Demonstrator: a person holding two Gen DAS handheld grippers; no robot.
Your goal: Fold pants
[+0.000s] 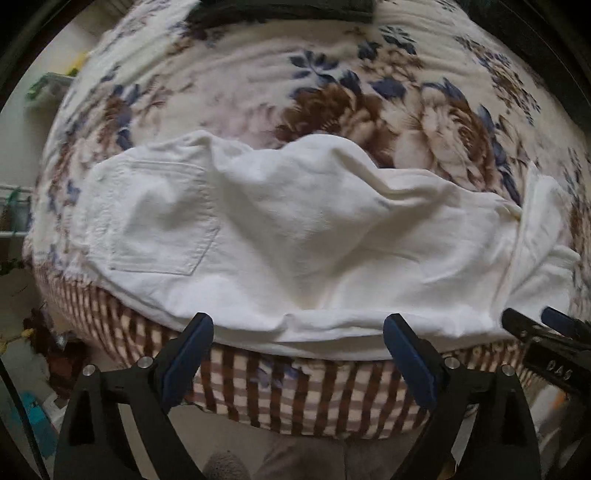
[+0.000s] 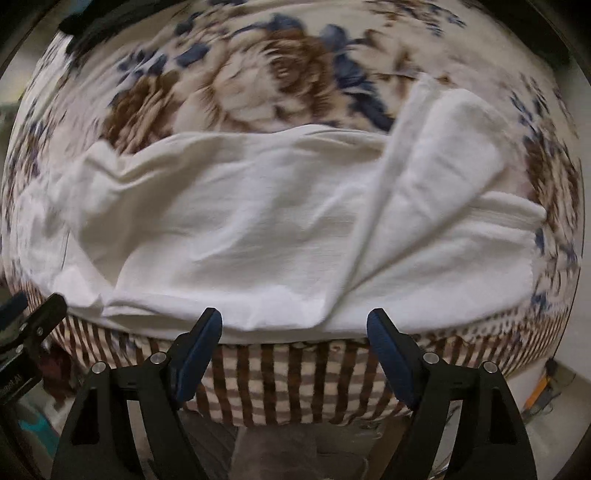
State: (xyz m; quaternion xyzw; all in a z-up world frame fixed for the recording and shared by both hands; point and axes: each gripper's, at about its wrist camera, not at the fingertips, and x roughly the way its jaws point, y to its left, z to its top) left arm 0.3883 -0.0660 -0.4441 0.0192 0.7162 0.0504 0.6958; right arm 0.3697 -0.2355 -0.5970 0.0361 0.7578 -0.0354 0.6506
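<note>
White pants [image 1: 295,236] lie crosswise along the near edge of a bed, folded lengthwise, a back pocket [image 1: 162,221] facing up at the left. In the right wrist view the leg end of the pants [image 2: 280,229] shows, with one leg's end flipped up over the other at the right [image 2: 443,155]. My left gripper [image 1: 298,325] hangs open over the near hem, nothing between its blue pads. My right gripper [image 2: 294,321] is open too, above the near edge of the legs, holding nothing. Each gripper shows at the side of the other's view: the right one [image 1: 543,332], the left one [image 2: 33,317].
The bed carries a cream blanket with brown and blue flowers [image 1: 369,96] and a brown-striped border [image 1: 295,398] hanging over the near side. A dark garment [image 1: 288,14] lies at the far edge. Floor clutter and a shelf [image 1: 44,88] sit left of the bed.
</note>
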